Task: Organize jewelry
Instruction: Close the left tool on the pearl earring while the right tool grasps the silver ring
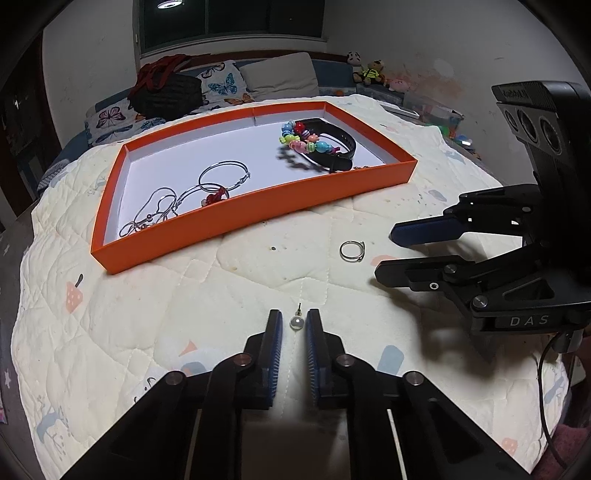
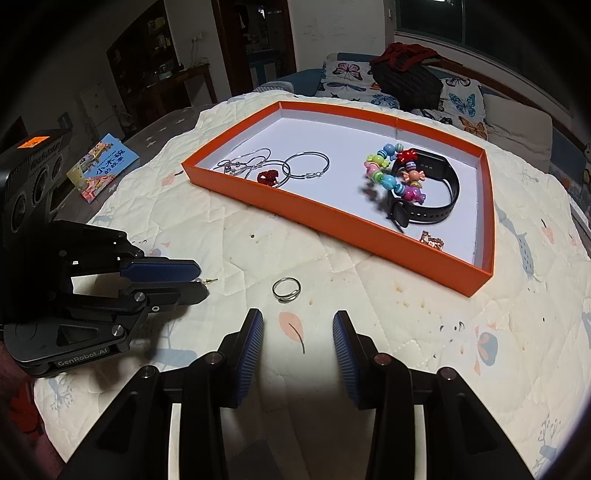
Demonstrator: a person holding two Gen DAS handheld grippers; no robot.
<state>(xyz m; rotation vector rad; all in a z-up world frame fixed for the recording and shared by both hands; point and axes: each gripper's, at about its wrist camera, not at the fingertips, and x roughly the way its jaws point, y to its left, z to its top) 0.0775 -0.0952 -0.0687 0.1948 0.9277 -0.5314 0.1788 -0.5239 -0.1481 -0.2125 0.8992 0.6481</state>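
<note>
Low over the quilt, left gripper (image 1: 294, 323) nearly closed around pearl earring (image 1: 296, 322), right gripper (image 2: 298, 325) half-open, empty

Home bedroom, night. Quilted bed cover (image 1: 221, 295) underfoot of everything; butterfly-print pillows (image 1: 221, 86) and plain pillow (image 1: 284, 75) at headboard, stuffed toys (image 1: 373, 72) along wall, dark window (image 1: 229, 18) above, children's book (image 2: 103, 166) nearby.

I work over a cream quilt (image 1: 229, 280) with small printed pictures. Behind it stands a bed (image 1: 110, 122) with butterfly bedding and a grey pillow (image 1: 284, 75). Above the bed is a dark window (image 1: 229, 18) that reflects a round lamp (image 1: 170, 3). The walls (image 1: 424, 40) are white. Plush toys (image 1: 373, 72) sit in the corner. A dark shelf (image 2: 155, 55) stands far away.
</note>
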